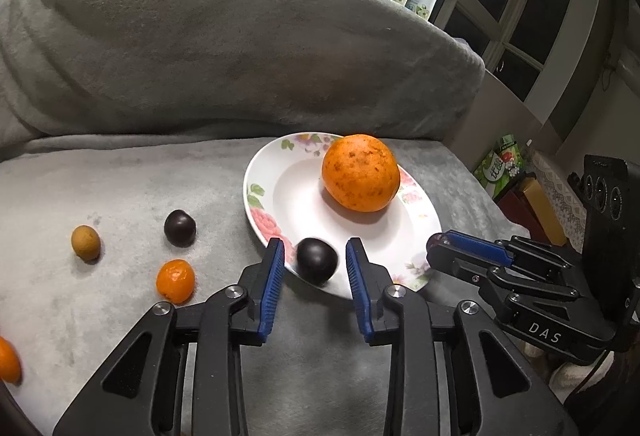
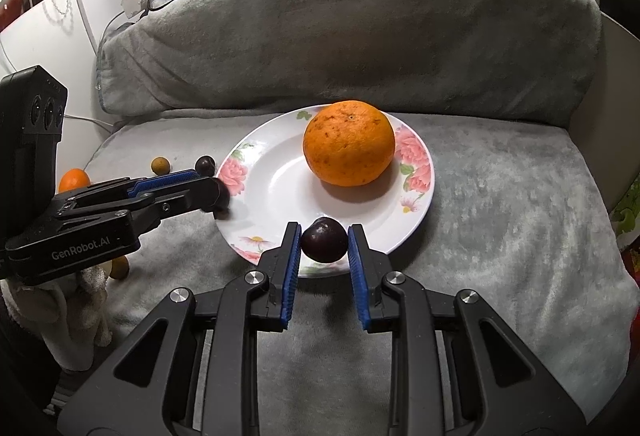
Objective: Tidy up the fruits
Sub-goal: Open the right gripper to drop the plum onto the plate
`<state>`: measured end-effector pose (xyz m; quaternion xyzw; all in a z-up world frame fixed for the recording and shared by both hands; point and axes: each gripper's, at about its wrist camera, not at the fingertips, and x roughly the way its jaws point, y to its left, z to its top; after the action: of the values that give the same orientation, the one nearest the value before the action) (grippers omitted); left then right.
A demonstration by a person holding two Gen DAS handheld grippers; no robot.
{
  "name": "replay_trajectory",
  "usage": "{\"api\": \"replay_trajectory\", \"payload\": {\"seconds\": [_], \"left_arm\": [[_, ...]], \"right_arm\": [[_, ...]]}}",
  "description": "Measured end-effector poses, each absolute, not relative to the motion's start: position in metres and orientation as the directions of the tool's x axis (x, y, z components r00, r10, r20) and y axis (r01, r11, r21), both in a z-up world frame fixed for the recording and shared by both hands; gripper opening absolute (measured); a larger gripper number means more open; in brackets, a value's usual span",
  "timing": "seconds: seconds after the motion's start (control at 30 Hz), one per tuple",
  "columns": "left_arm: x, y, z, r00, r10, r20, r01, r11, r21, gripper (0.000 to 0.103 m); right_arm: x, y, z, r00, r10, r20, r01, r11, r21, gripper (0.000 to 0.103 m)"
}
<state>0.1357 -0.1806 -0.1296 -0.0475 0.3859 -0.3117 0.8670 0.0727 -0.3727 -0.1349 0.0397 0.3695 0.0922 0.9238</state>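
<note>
- Left claw (image 1: 315, 242) stands slightly open at lower centre of the left wrist view. Its blue pads flank a dark plum (image 1: 317, 260), with a thin gap showing on each side, so nothing is clamped.
- That plum is blurred and sits over the near rim of the plate (image 1: 256, 195). Whether it rests on the plate cannot be told.
- Right claw (image 2: 325, 227), at lower centre of the right wrist view, is closed on a second plum (image 2: 324, 240). Both pads press its sides.
- This second plum hangs over the near edge of the plate, low in the frame.
- White plate with pink flowers on its rim, at centre of both views, lying on the grey sofa seat (image 1: 120, 187).
- It carries one big orange (image 1: 360, 177), on the far side of its well, apart from both claws.
- Loose fruit lies on the seat to the left of the plate in the left wrist view: a third plum (image 1: 180, 228), a small brown fruit (image 1: 85, 242), and a small orange (image 1: 175, 280) nearest the left claw.
- Another orange fruit (image 1: 8, 360) is cut off by the left edge of the frame.
- Grey back cushion (image 1: 240, 35) fills the upper half behind the plate.
</note>
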Motion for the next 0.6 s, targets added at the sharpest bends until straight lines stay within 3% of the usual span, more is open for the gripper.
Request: {"api": "replay_trajectory", "payload": {"seconds": [0.03,0.13,0.27,0.37,0.5,0.6], "left_arm": [[0.1357,-0.1808,-0.1292,0.510,-0.576,-0.638,0.503,0.802,-0.322,0.030],[0.1358,-0.1807,-0.1282,0.514,-0.576,-0.636,0.503,0.803,-0.320,0.039],[0.1345,-0.1790,-0.1270,0.528,-0.568,-0.632,0.494,0.810,-0.315,0.052],[0.1331,-0.1773,-0.1248,0.540,-0.563,-0.625,0.492,0.814,-0.308,0.061],[0.1326,-0.1762,-0.1223,0.555,-0.549,-0.625,0.472,0.826,-0.307,0.080],[0.1337,-0.1753,-0.1228,0.548,-0.548,-0.632,0.458,0.829,-0.321,0.080]], "right_arm": [[0.0727,-0.3731,-0.1349,0.711,0.198,-0.675,-0.139,0.980,0.141,0.028],[0.0715,-0.3753,-0.1331,0.720,0.190,-0.668,-0.131,0.982,0.137,0.056],[0.0683,-0.3779,-0.1294,0.731,0.183,-0.657,-0.126,0.983,0.134,0.060],[0.0669,-0.3779,-0.1286,0.735,0.172,-0.656,-0.122,0.985,0.122,0.078],[0.0641,-0.3761,-0.1276,0.744,0.153,-0.651,-0.115,0.988,0.100,0.089],[0.0639,-0.3751,-0.1273,0.744,0.144,-0.653,-0.113,0.990,0.090,0.090]]}}
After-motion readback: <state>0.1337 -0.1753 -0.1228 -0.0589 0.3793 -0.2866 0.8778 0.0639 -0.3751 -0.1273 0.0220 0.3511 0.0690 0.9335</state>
